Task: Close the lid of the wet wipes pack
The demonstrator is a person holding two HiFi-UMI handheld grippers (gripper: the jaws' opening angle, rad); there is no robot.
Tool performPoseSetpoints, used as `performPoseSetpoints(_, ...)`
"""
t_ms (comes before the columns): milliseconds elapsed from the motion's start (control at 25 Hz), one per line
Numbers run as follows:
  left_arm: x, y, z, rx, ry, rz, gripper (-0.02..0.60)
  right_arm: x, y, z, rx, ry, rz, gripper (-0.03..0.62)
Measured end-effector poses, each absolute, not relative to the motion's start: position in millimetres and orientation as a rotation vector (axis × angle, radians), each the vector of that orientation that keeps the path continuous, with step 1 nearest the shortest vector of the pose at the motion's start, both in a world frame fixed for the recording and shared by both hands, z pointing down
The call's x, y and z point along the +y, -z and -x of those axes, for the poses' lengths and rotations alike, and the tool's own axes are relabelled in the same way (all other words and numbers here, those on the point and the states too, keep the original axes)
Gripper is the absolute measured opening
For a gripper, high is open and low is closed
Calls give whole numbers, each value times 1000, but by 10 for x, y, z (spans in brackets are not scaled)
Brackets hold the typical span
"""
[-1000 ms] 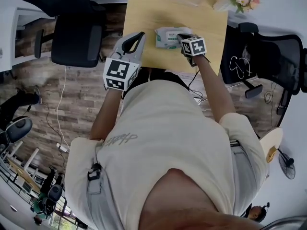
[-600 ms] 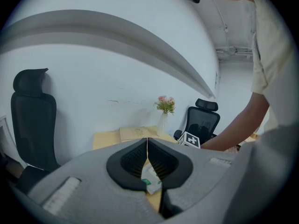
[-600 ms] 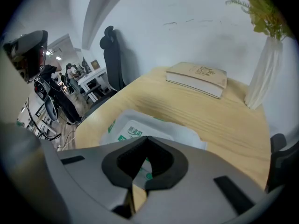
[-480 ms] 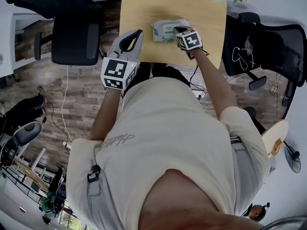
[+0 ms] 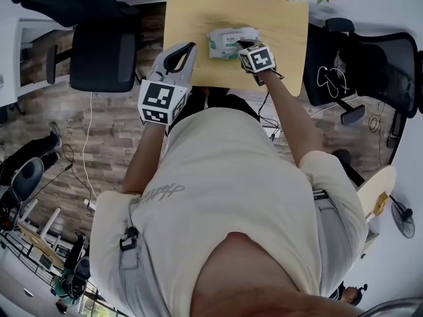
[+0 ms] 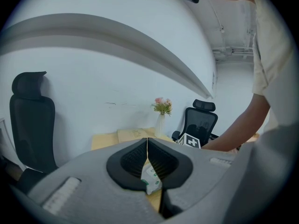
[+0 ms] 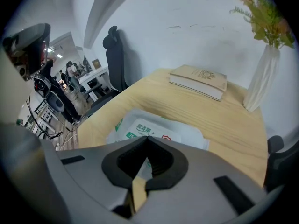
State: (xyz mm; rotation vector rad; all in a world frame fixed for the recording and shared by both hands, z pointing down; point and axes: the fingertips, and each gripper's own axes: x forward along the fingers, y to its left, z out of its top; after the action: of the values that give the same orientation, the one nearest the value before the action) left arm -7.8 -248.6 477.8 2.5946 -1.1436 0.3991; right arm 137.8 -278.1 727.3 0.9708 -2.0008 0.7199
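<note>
Head view: the pack (image 5: 227,43) is seen on the table (image 5: 198,12), just under the right gripper (image 5: 243,44).
Both grippers are pinched closed, with nothing held. The pack is laid sideways below the right tips; the left gripper (image 5: 187,48) is held farther off, near the table edge.
</note>
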Motion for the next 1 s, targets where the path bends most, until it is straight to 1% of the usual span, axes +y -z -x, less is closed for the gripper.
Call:
performPoseSetpoints(280,-2414,-4756,182,-1161,-388,-2591,17,-2697,-7254,-1337,-1986,-705,-965,2)
performPoseSetpoints(1000,-2358,-4813,306,-1183,-362,-2560,17,-2723,-7342,-1333,-1906,-821,-964,2)
